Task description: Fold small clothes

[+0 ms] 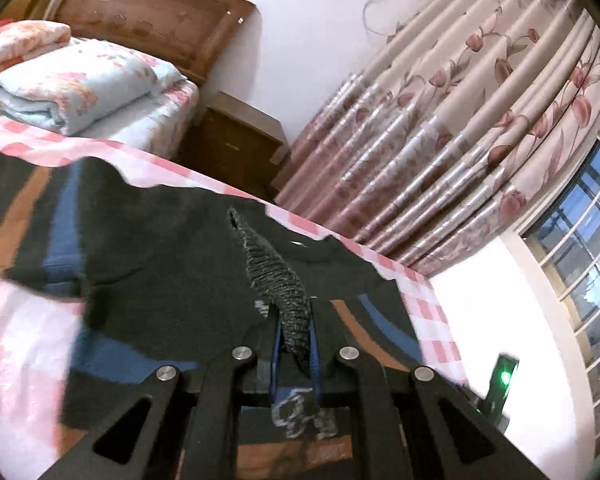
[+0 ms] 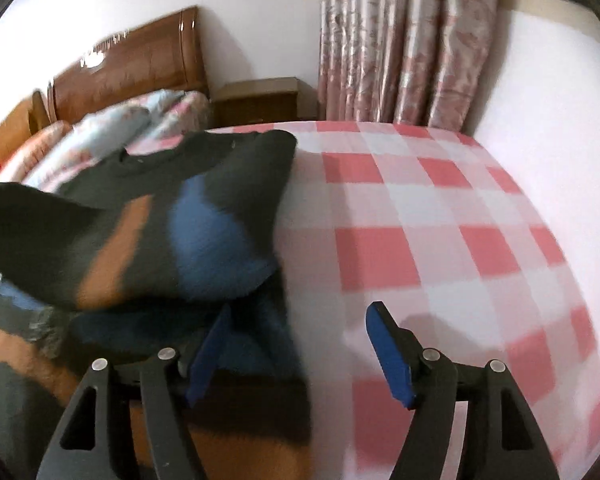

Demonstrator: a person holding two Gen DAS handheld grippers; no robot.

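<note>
A small dark sweater [image 1: 172, 280] with orange and blue stripes lies on a pink-and-white checked cloth [image 1: 428, 320]. My left gripper [image 1: 294, 344] is shut on the sweater's grey ribbed cuff [image 1: 276, 276] and holds it lifted over the body of the sweater. In the right wrist view the sweater [image 2: 140, 224] lies at the left with a sleeve folded over it. My right gripper [image 2: 300, 340] is open and empty at the sweater's right edge, its left finger [image 2: 208, 352] over the fabric and its right finger [image 2: 388, 356] over the checked cloth [image 2: 440, 240].
A bed with folded floral quilts [image 1: 72, 84] and a wooden headboard [image 1: 152, 20] stands behind. A wooden nightstand [image 1: 236, 136] sits beside it. Floral curtains [image 1: 460, 128] and a barred window [image 1: 588, 240] are at the right. A device with a green light [image 1: 502, 380] is near the cloth's edge.
</note>
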